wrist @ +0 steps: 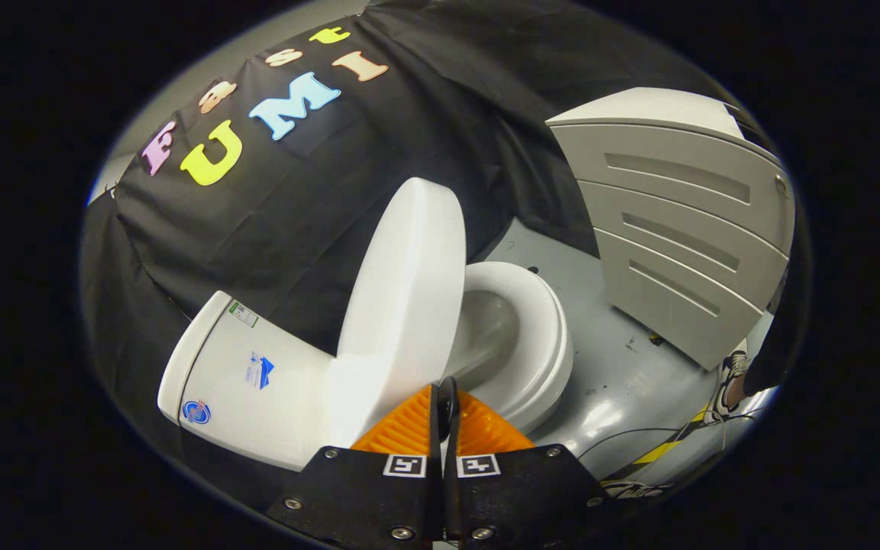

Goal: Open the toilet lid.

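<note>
glossy smooth toilet lid [402, 290], matt black cloth wall [295, 214], shiny floor [623, 382]

Raised toilet lid [402, 290] between tank [241, 374] and bowl [532, 336], cabinet [684, 229] beyond.

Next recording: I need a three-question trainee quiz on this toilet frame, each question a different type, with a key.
1. True or false: the toilet lid lies flat on the seat.
2. Multiple choice: where is the grey drawer cabinet? A) beyond the bowl, on the floor; B) on top of the tank; C) between the fingers.
3. Fill in: the gripper has its fingers nearly ____, with the raised lid's edge just ahead of them.

Key: 1 false, the lid is raised off the seat and the bowl is exposed; 2 A; 3 closed, though the frame does not show whether anything is pinched between them.
</note>
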